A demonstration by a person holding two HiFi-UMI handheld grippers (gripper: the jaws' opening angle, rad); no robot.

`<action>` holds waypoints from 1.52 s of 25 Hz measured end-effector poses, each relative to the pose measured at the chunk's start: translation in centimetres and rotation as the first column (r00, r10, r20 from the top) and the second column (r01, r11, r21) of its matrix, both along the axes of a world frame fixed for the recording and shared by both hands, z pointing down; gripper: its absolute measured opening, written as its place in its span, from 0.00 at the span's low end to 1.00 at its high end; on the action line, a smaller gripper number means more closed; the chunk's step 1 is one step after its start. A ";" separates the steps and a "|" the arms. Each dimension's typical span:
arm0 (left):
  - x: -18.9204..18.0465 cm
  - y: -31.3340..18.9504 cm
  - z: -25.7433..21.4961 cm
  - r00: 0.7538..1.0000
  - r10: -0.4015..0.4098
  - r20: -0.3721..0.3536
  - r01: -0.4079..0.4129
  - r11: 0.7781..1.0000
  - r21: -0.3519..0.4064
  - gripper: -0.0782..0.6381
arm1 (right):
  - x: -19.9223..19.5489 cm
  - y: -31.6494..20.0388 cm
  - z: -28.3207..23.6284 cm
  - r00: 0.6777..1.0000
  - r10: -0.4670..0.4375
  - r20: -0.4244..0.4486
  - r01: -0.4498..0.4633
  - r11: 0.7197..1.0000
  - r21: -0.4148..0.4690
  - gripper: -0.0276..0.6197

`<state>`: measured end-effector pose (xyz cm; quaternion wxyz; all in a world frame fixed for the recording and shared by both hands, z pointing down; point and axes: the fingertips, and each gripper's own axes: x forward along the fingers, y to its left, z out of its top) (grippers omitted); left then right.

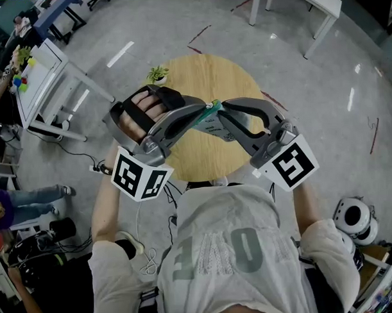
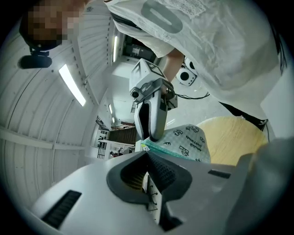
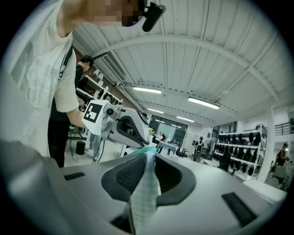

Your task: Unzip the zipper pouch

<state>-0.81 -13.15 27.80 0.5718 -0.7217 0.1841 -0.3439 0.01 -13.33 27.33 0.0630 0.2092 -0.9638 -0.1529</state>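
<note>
Aloft, left tool [image 1: 206, 111] and right tool [image 1: 222, 107] pinch pouch [image 2: 188, 140].

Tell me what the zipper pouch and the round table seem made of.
Zipper pouch: likely thin woven fabric, matte, pale green with dark print; it drapes limply and shows a fine checked weave.
Round table: light wood or wood-look laminate, satin; faint grain shows.

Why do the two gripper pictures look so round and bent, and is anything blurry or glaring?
Left gripper view: a wide-angle lens bends the ceiling ribs and darkens the corners; the ceiling lamp glares white. Right gripper view: same bending, and the pouch close to the lens is blurred. Head view: sharp, with lamp reflections on the floor.
</note>
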 end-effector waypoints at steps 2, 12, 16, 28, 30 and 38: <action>-0.1 0.4 0.2 0.999 0.016 0.028 -0.017 1.000 0.018 0.15 | -0.3 0.3 0.5 0.997 -0.073 -0.016 0.071 0.995 -0.063 0.30; 0.1 1.8 1.4 0.997 0.048 0.062 -0.048 0.999 -0.011 0.15 | -0.1 1.2 2.3 0.941 -0.331 0.072 0.333 0.867 -0.371 0.16; -0.1 1.6 1.5 0.998 0.034 0.049 -0.033 0.999 -0.024 0.15 | -0.2 1.0 2.2 0.953 -0.281 0.112 0.303 0.884 -0.356 0.12; -1.1 1.2 4.6 0.992 -0.010 0.124 0.021 0.996 -0.082 0.14 | 4.5 -2.3 0.1 0.959 -0.075 0.272 0.173 0.918 -0.357 0.10; -0.9 1.0 4.8 0.993 -0.025 0.119 0.035 0.995 -0.088 0.15 | 6.4 -2.8 -0.6 0.955 -0.041 0.293 0.146 0.927 -0.346 0.10; -2.7 1.0 6.1 0.994 -0.058 0.088 0.067 0.992 -0.103 0.15 | 9.3 -3.5 -1.3 0.959 0.072 0.275 0.011 0.958 -0.288 0.10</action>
